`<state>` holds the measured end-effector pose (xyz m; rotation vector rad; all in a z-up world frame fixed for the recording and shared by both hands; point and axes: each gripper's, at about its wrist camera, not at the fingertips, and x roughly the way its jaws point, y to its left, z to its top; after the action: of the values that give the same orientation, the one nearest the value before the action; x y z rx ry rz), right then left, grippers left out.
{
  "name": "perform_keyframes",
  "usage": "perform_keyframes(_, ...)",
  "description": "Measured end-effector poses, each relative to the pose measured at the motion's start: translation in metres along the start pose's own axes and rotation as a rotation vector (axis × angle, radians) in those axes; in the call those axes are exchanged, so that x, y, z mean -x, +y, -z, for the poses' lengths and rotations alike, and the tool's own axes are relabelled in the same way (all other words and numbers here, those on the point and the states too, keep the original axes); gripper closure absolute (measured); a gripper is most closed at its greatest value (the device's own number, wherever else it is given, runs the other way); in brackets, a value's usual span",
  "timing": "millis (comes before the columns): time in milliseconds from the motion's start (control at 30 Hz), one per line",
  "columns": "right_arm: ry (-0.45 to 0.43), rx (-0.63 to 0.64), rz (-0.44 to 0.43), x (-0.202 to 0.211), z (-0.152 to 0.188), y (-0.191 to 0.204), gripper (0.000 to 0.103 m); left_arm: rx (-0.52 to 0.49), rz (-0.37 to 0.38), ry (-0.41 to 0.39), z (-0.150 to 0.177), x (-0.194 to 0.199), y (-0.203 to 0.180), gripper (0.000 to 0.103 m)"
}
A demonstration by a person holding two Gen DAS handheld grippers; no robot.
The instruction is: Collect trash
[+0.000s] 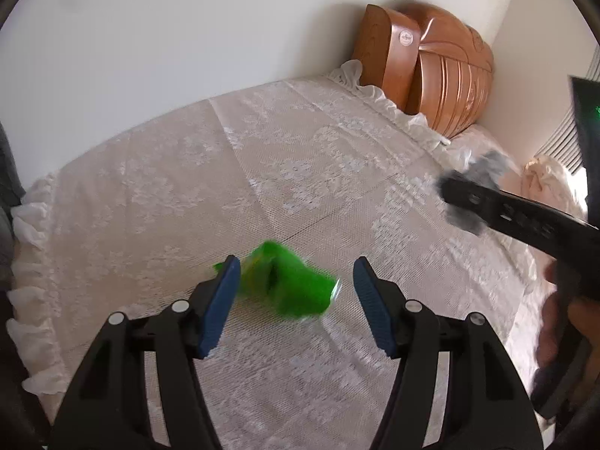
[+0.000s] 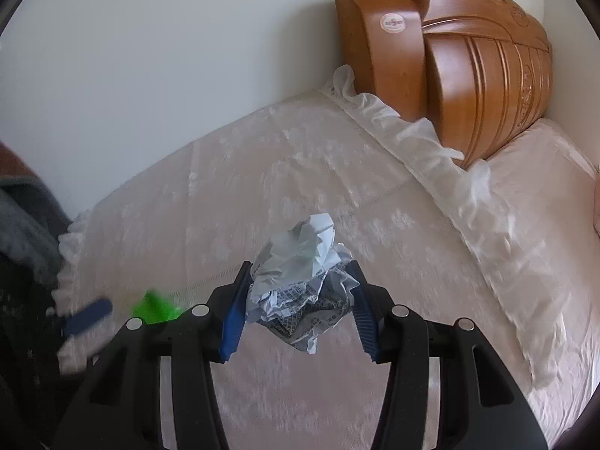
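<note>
A crumpled green wrapper [image 1: 288, 283] lies on the white lace bedspread [image 1: 262, 157], between the open fingers of my left gripper [image 1: 296, 272], nearer the left finger. It also shows in the right wrist view [image 2: 155, 309] at lower left. My right gripper [image 2: 300, 277] is shut on a crumpled grey-white paper ball [image 2: 303, 273] with printed text and holds it above the bed. In the left wrist view the right gripper [image 1: 455, 195] shows at the right with the blurred paper ball [image 1: 487, 167].
A wooden headboard [image 2: 468, 63] stands at the back right against a white wall. The bedspread's ruffled edge [image 2: 412, 127] runs along it. A dark grey object [image 2: 26, 217] sits at the bed's left side. A pale pillow [image 1: 547, 180] lies at far right.
</note>
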<state>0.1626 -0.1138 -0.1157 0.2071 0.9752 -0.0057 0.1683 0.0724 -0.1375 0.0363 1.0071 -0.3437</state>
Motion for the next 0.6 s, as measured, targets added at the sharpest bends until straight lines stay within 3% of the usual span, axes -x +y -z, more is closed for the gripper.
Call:
perform_keyframes(33, -0.001, -0.006, 0.001, 0.004, 0.007, -0.002, 0.053, -0.001, -0.002, 0.008, 0.003, 0.001, 0.004, 0.041)
perform_keyframes(133, -0.002, -0.03, 0.005, 0.012, 0.022, -0.007, 0.052, 0.031, -0.01, 0.035, 0.011, 0.004, 0.018, 0.019)
perform_keyframes(300, 0.005, -0.074, 0.001, 0.021, 0.044, -0.013, 0.052, 0.12, 0.008, 0.094, 0.023, 0.001, 0.036, 0.013)
perform_keyframes(400, 0.009, -0.089, 0.001, 0.026, 0.055, -0.016, 0.052, 0.158, 0.087, 0.096, 0.025, -0.003, 0.032, 0.012)
perform_keyframes(467, 0.01, -0.105, 0.002, 0.031, 0.062, -0.019, 0.052, 0.091, 0.093, 0.066, 0.022, -0.008, 0.024, 0.011)
perform_keyframes(600, 0.009, -0.125, 0.029, 0.044, 0.075, -0.023, 0.052, -0.199, -0.001, 0.011, 0.015, -0.029, 0.008, 0.009)
